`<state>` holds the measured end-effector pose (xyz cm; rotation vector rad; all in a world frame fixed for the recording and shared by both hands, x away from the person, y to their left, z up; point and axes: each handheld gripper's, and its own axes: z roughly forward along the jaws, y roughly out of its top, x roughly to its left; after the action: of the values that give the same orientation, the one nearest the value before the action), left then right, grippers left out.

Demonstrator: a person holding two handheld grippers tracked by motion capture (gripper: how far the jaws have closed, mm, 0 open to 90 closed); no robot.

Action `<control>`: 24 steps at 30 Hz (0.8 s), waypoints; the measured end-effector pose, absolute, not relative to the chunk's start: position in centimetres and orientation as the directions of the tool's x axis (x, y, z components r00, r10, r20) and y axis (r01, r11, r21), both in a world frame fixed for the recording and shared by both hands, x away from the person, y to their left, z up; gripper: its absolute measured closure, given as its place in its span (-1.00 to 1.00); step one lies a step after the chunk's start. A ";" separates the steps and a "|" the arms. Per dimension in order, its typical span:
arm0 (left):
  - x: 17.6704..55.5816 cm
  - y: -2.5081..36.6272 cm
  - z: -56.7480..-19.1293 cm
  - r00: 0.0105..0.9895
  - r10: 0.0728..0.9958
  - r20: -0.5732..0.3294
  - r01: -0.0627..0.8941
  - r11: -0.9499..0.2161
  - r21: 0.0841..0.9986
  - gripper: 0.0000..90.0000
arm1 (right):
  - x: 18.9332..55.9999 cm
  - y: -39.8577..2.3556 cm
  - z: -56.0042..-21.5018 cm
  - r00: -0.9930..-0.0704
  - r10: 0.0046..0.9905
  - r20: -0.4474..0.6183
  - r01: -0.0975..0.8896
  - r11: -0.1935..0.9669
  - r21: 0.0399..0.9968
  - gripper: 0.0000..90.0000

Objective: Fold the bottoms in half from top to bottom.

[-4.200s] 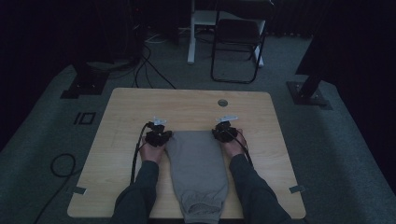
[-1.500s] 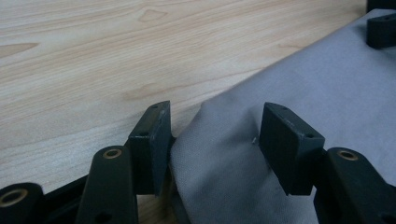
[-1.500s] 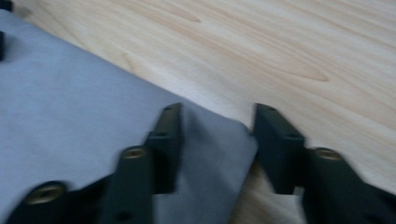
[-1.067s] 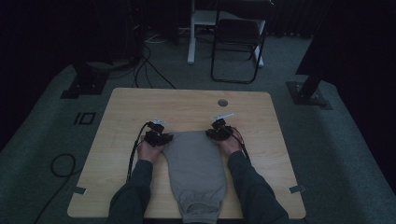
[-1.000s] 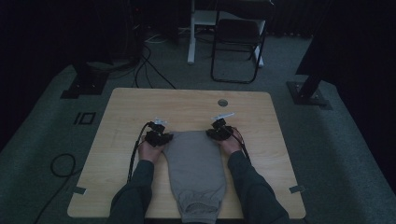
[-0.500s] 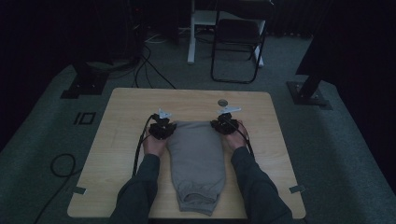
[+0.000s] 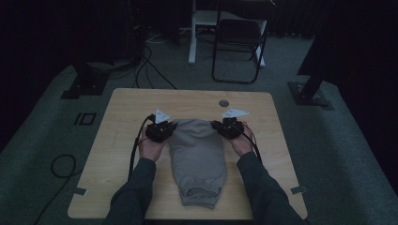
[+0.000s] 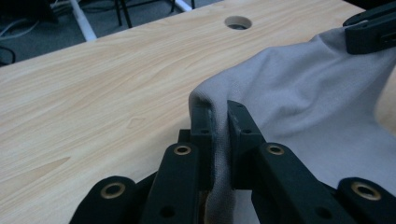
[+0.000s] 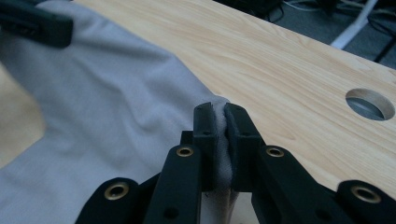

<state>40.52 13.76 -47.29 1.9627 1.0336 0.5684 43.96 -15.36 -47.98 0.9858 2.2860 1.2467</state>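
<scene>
Your table (image 7: 117, 140) carries the grey garment (image 7: 197, 154) at its centre, hem toward six o'clock. Your left gripper (image 7: 166, 129) pinches its ten o'clock corner; your right gripper (image 7: 219, 125) clamps the two o'clock corner.

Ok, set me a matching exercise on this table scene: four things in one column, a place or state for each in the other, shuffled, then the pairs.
Things:
1. left tongs
2. right tongs
3. grey garment
4. round hole in the table

Places or states:
A. far side of the tabletop, nothing in it
B. shut on the garment's far corner at the left of the high view
C. near end lying flat, far edge lifted
D. shut on the garment's far corner at the right of the high view

Pairs: 1-B, 2-D, 3-C, 4-A
</scene>
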 end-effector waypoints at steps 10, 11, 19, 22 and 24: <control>35.9 14.4 -48.1 0.616 0.788 -0.012 0.453 -0.341 0.824 0.84 | 39.0 -16.5 -48.3 -0.753 0.658 -0.013 0.350 0.417 0.839 0.88; 35.4 14.4 -48.4 0.629 0.777 -0.017 0.455 -0.351 0.819 0.83 | 38.6 -16.6 -48.5 -0.758 0.652 -0.011 0.350 0.421 0.837 0.88; 33.1 13.8 -51.9 0.676 0.736 -0.018 0.506 -0.446 0.738 0.82 | 35.7 -17.0 -51.1 -0.783 0.622 0.013 0.391 0.476 0.787 0.88; 33.1 13.6 -53.1 0.677 0.735 -0.027 0.530 -0.462 0.712 0.82 | 35.5 -16.9 -52.6 -0.778 0.627 0.029 0.429 0.498 0.754 0.88; 33.1 13.3 -53.7 0.679 0.734 -0.028 0.540 -0.473 0.696 0.82 | 35.5 -16.9 -53.1 -0.773 0.632 0.050 0.462 0.507 0.728 0.87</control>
<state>33.14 13.33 -53.73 2.1944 0.9745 0.3588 35.51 -16.85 -53.15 0.9327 2.5276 1.1202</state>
